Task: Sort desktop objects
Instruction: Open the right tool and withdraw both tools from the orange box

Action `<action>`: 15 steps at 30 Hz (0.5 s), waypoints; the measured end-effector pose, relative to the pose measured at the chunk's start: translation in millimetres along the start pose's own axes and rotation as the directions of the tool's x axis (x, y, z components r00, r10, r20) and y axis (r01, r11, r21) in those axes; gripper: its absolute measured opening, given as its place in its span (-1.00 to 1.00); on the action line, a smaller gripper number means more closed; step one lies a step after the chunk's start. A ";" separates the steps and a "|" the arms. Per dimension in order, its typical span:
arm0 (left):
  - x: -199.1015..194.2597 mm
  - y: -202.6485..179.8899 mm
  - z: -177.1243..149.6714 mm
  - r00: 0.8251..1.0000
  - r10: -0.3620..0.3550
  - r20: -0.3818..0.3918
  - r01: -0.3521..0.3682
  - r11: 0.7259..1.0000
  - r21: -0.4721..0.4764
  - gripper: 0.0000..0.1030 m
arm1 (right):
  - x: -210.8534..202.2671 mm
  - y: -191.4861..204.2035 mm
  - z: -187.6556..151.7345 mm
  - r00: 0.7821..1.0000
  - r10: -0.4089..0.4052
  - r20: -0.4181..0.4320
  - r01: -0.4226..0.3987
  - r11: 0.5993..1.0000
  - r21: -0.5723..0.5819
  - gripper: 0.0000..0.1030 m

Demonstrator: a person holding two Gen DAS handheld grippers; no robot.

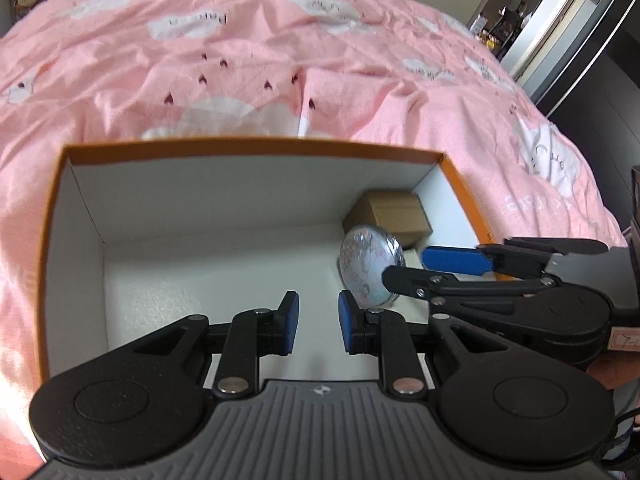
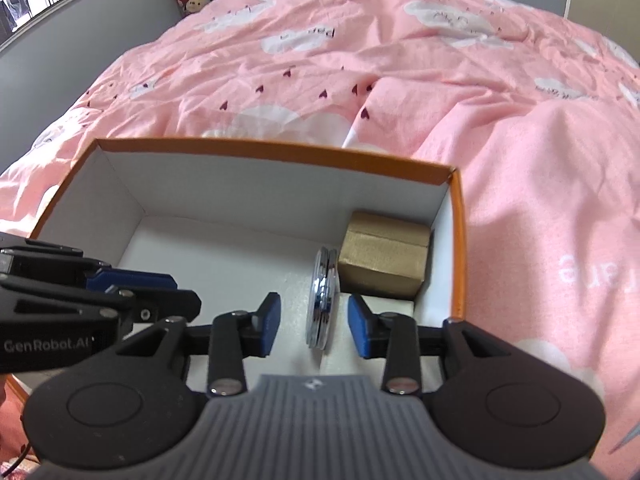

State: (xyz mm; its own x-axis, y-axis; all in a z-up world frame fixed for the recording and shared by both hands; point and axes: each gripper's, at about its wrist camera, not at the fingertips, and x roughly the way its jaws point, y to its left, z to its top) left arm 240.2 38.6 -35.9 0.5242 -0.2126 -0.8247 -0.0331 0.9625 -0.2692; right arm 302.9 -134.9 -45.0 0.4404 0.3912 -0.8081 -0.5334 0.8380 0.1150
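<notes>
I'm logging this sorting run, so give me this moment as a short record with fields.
container: orange-rimmed box, open, on the pink bedspread
contents: small cardboard carton in the far right corner; round compact mirror on edge beside it
right gripper: open, fingers either side of the mirror, not touching
left gripper: open, holding nothing, over the box floor

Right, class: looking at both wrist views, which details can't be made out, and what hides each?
- Compact mirror: right view shows only its edge; in the left view the right gripper covers part of its face.
- Cardboard box: base hidden by the mirror.
- Orange box: near wall blocked by the grippers.
</notes>
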 end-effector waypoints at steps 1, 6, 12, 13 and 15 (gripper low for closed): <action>-3.9 -1.1 -0.7 1.000 0.008 0.021 -0.008 1.000 0.001 -0.54 | -5.2 0.3 -1.0 1.000 -0.003 0.016 0.003 1.000 -0.003 -0.14; -29.1 -11.2 -3.9 0.990 0.037 0.137 -0.044 0.998 0.050 -0.54 | -38.6 -2.6 -8.2 0.992 0.008 0.126 -0.012 1.000 0.029 -0.14; -66.0 -22.9 -10.9 0.981 -0.018 0.191 -0.005 0.993 0.117 -0.54 | -82.7 -7.3 -26.9 0.964 0.000 0.267 -0.014 0.999 0.050 -0.14; -71.1 -23.4 -12.8 0.982 -0.030 0.188 0.006 0.992 0.125 -0.54 | -89.5 -8.2 -31.3 0.959 0.018 0.284 -0.031 0.999 0.043 -0.08; -82.4 -23.7 -19.5 0.981 -0.060 0.182 0.033 0.989 0.145 -0.54 | -101.9 -10.6 -41.5 0.951 0.060 0.305 -0.074 0.997 0.032 0.14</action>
State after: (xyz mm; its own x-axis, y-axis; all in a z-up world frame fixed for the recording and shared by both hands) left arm 181.2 30.0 28.7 0.6717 -0.2353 -0.7025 0.1083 0.9692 -0.2210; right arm 233.7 -199.4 12.1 0.6063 0.5384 -0.5852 -0.5412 0.8186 0.1924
